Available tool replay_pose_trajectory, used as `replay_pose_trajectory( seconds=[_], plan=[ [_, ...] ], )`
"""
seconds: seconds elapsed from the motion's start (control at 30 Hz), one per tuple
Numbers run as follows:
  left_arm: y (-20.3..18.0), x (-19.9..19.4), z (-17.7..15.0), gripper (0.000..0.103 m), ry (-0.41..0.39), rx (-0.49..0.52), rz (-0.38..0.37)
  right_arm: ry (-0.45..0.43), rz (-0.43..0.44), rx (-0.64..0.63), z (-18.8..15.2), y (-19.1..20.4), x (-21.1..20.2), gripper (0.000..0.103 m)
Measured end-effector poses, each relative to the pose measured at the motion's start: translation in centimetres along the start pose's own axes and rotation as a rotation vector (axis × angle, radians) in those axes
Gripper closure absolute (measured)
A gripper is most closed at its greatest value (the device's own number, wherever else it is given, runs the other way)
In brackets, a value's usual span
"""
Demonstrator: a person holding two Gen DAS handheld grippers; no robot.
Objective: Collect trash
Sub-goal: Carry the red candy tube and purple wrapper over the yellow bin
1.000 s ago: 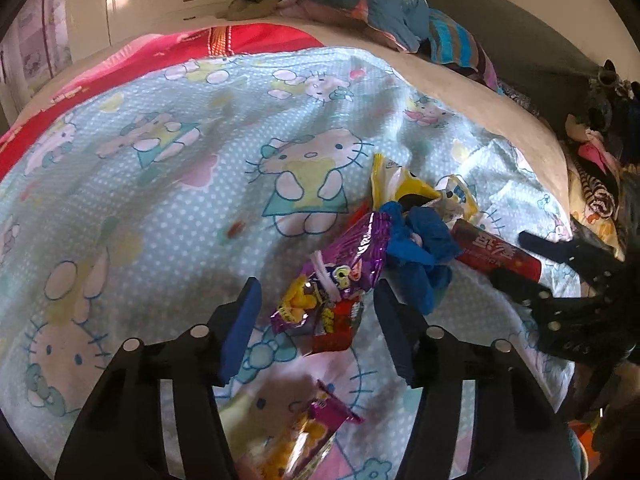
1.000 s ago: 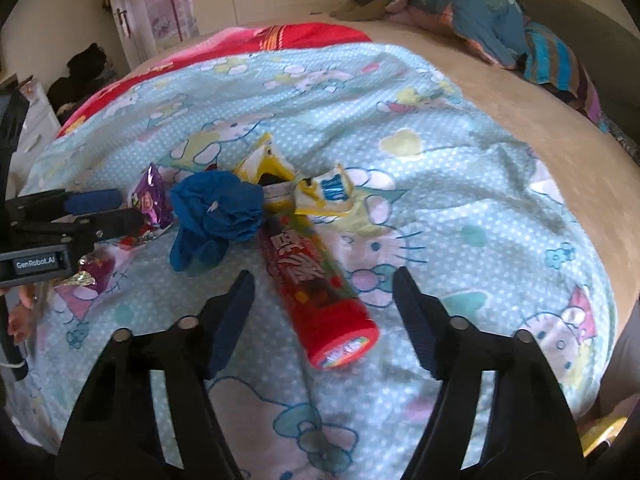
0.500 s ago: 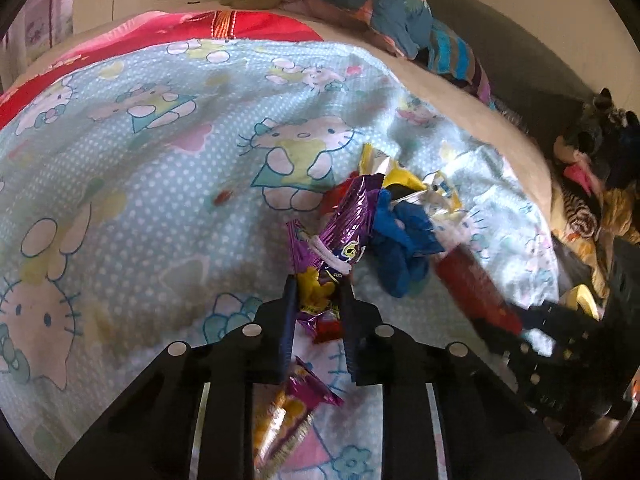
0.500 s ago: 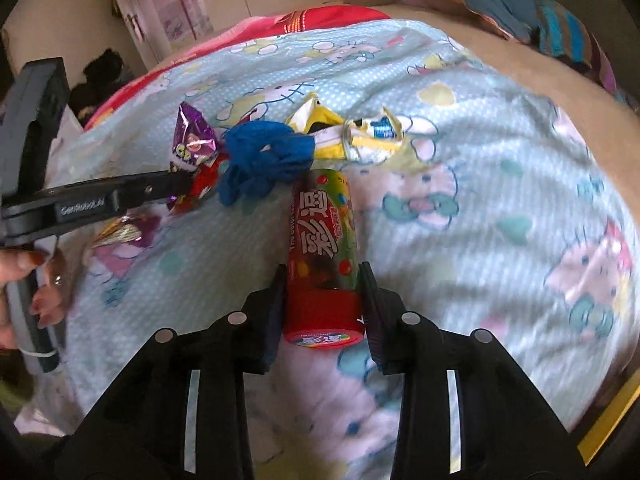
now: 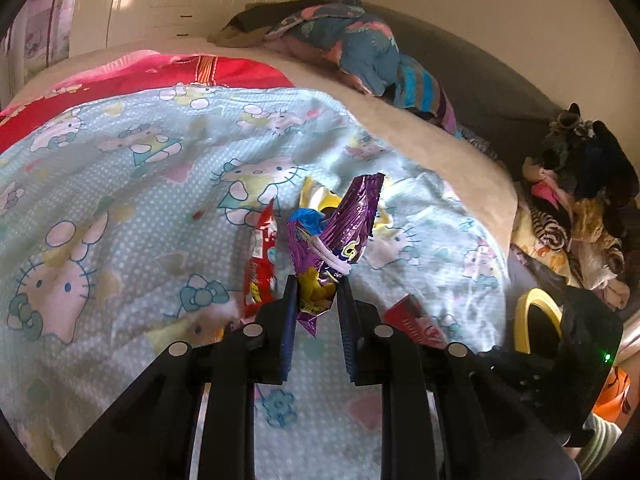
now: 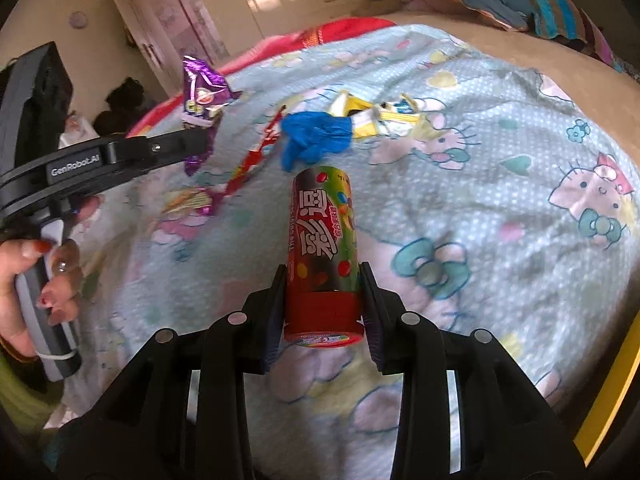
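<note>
Left tongs (image 5: 317, 300): closed on the purple snack wrapper (image 5: 344, 228), pinching its lower end; the wrapper stands up from the fingers at the centre of the left wrist frame. In the right wrist frame the same tongs (image 6: 200, 140) reach in from the left edge with the wrapper (image 6: 202, 92) raised above the bedspread.
Right tongs (image 6: 323, 304): closed on the candy tube (image 6: 322, 248), fingers against both sides just above its red cap; the tube points away from the camera at the frame centre.
Red wrapper (image 5: 262, 268): lies on the bedspread just left of the left tongs; in the right wrist frame it shows as a thin red strip (image 6: 256, 156) left of the tube.
Blue glove (image 6: 316, 138): crumpled on the bedspread above the tube's far end, touching the yellow wrappers.
Yellow wrappers (image 6: 380, 116): upper centre of the right wrist frame, right of the glove.
Flat foil wrapper (image 6: 192, 200): on the bedspread at centre left, below the left tongs.
Bedspread (image 6: 500, 168): light blue with cartoon cats, fills most of both frames.
Hand (image 6: 28, 280): at the left edge, red nails, grips the left handle.
Pillow (image 5: 352, 48): upper centre of the left wrist frame, at the bed's far edge.
</note>
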State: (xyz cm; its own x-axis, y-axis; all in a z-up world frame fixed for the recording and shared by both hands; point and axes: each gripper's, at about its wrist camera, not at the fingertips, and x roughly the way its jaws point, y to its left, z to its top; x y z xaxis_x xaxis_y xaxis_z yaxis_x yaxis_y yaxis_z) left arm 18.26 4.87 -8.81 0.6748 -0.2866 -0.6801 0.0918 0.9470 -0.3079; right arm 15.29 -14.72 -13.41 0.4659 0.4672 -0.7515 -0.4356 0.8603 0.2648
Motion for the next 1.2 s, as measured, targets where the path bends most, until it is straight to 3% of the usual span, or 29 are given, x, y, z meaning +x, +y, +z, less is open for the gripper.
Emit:
replay_pose_trajectory(
  seconds=[0.43,1.2],
  plan=[
    [-0.7,-4.2,-1.3,0.084,-0.05,-0.021,-0.035,-0.082,-0.006,-0.006,-0.6,1.4,-4.1,0.075],
    [-7.9,-6.4,-1.8,0.084,-0.06,0.121,-0.15,-0.229,-0.116,0.098,-1.3,-2.7,-12.4,0.075]
  ],
)
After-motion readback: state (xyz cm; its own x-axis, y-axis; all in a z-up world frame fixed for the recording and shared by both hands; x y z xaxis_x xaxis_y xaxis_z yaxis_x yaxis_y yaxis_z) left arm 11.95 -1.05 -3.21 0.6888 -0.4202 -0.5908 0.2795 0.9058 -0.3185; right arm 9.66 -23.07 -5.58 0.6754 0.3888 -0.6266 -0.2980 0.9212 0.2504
